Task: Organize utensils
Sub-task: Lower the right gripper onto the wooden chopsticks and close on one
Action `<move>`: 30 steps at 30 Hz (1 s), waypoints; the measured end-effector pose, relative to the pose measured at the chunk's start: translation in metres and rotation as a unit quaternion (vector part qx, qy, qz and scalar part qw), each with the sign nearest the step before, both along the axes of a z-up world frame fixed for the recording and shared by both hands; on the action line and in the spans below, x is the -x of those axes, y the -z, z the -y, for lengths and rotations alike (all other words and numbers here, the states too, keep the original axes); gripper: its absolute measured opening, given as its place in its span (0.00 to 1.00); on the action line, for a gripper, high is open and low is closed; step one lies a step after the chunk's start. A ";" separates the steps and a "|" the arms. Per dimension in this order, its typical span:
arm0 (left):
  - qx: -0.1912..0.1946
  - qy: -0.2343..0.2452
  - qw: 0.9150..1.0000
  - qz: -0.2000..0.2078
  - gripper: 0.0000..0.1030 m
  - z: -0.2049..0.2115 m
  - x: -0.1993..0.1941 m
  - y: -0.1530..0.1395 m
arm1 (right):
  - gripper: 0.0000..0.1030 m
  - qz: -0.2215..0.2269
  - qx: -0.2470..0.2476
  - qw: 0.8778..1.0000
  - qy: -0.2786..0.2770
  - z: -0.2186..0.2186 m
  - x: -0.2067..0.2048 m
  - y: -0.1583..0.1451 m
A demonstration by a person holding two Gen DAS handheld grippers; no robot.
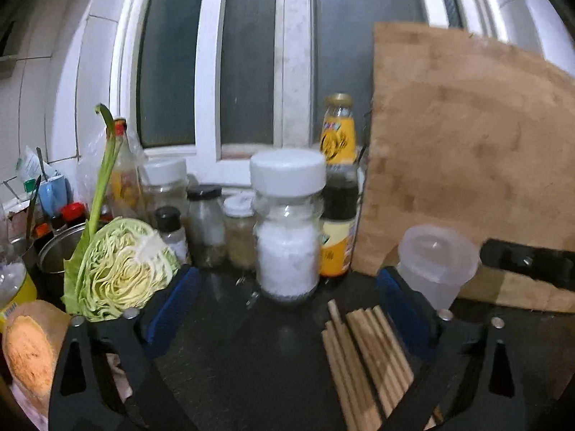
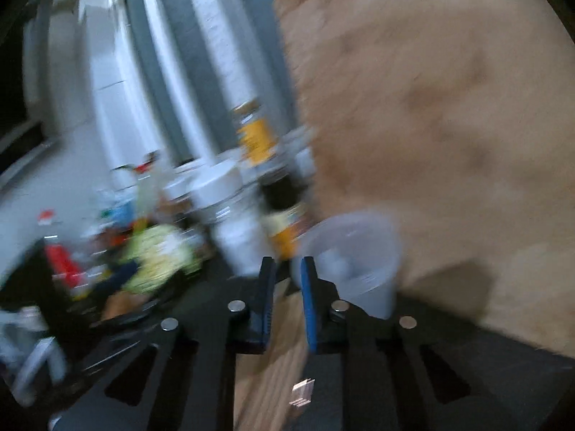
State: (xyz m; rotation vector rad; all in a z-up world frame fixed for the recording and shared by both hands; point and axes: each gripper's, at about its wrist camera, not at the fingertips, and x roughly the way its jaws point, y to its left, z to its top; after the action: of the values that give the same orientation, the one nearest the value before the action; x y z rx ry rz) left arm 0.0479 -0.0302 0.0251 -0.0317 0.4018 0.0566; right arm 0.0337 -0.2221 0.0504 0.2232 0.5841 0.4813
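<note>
A bundle of wooden chopsticks (image 1: 363, 352) lies low on the dark counter (image 1: 233, 341), ends pointing at the bottles. My left gripper (image 1: 287, 271) is open wide; the chopstick ends sit between its fingers, near the right blue pad (image 1: 399, 309), untouched. A translucent plastic cup (image 1: 435, 262) stands just past that pad. The right wrist view is badly blurred. There my right gripper (image 2: 287, 261) has its jaws narrow, with the chopsticks (image 2: 276, 352) filling the gap between the pads. The cup (image 2: 359, 262) is right beside its right finger.
A salt jar (image 1: 287, 237) stands dead ahead among spice jars and a sauce bottle (image 1: 339, 197). A bamboo cutting board (image 1: 467, 143) leans at the right, with a black riveted bar (image 1: 528, 262) before it. Half a cabbage (image 1: 118, 269) and a steel pot (image 1: 57, 255) crowd the left.
</note>
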 end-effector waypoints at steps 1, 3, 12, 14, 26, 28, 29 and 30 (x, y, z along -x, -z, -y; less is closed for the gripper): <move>-0.005 -0.003 1.000 -0.015 0.84 0.000 -0.003 0.000 | 0.15 -0.009 0.001 1.000 -0.012 -0.001 -0.002 0.003; -0.005 0.000 0.999 -0.047 0.75 -0.001 -0.010 0.001 | 0.15 -0.034 0.019 0.999 -0.027 -0.010 -0.008 0.011; 0.003 0.012 0.990 -0.142 0.65 0.007 -0.031 0.026 | 0.15 -0.118 0.130 0.984 0.009 -0.041 -0.044 0.071; -0.017 0.004 0.983 -0.182 0.59 0.013 -0.039 0.038 | 0.15 -0.129 0.145 0.981 0.013 -0.044 -0.050 0.080; 0.058 0.047 0.955 -0.285 0.25 0.020 -0.067 0.071 | 0.15 -0.176 0.158 0.971 0.024 -0.048 -0.070 0.102; 0.050 0.045 0.957 -0.283 0.23 0.024 -0.068 0.070 | 0.14 -0.176 0.156 0.971 0.033 -0.046 -0.073 0.104; 0.044 0.043 0.957 -0.283 0.23 0.026 -0.068 0.070 | 0.14 -0.176 0.155 0.971 0.038 -0.046 -0.074 0.104; 0.037 0.039 0.958 -0.283 0.23 0.026 -0.069 0.070 | 0.14 -0.177 0.154 0.971 0.041 -0.044 -0.075 0.104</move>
State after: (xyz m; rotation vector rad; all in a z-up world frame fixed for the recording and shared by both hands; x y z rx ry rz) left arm 0.1170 -0.0566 -0.0450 -0.0745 0.9792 -0.0303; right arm 0.1084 -0.1779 -0.0536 0.0342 0.9855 0.2638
